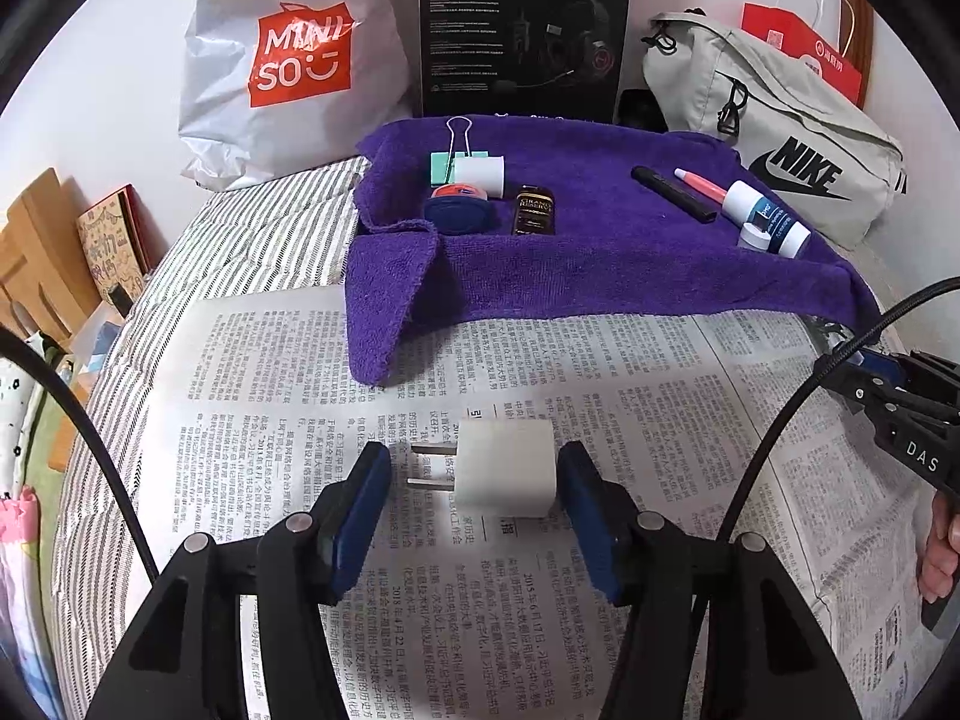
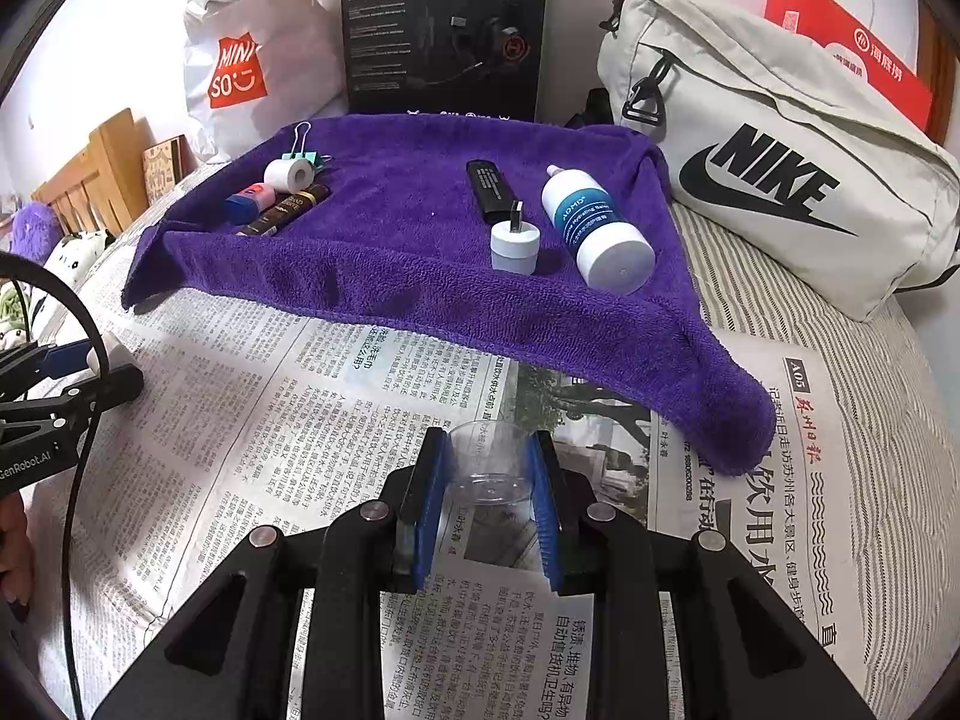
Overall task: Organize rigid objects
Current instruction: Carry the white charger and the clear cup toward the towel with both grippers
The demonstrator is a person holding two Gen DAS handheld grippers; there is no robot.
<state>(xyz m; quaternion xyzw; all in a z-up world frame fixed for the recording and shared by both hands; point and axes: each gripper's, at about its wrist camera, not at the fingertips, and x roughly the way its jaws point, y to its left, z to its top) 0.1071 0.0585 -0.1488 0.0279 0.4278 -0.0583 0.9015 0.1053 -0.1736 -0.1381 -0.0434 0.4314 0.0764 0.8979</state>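
Note:
A white plug adapter (image 1: 504,465) lies on the newspaper (image 1: 690,420) with its two prongs pointing left. My left gripper (image 1: 474,456) straddles it, open: the left pad stands clear of the prongs and the right pad sits close beside the body. My right gripper (image 2: 489,441) is shut on a small clear plastic cup (image 2: 489,474) just above the newspaper (image 2: 300,450). Beyond lies a purple towel (image 2: 390,240) with a white-and-blue bottle (image 2: 594,228), a white cap (image 2: 514,246), a black stick (image 2: 492,189), a tape roll (image 2: 291,175) and a brown bottle (image 2: 288,213).
Behind the towel stand a white Miniso bag (image 1: 288,72), a black headset box (image 1: 522,30), a grey Nike bag (image 2: 780,180) and a red paper bag (image 2: 852,54). Striped bedding (image 1: 258,228) lies under the newspaper. A wooden headboard (image 1: 36,252) borders the left.

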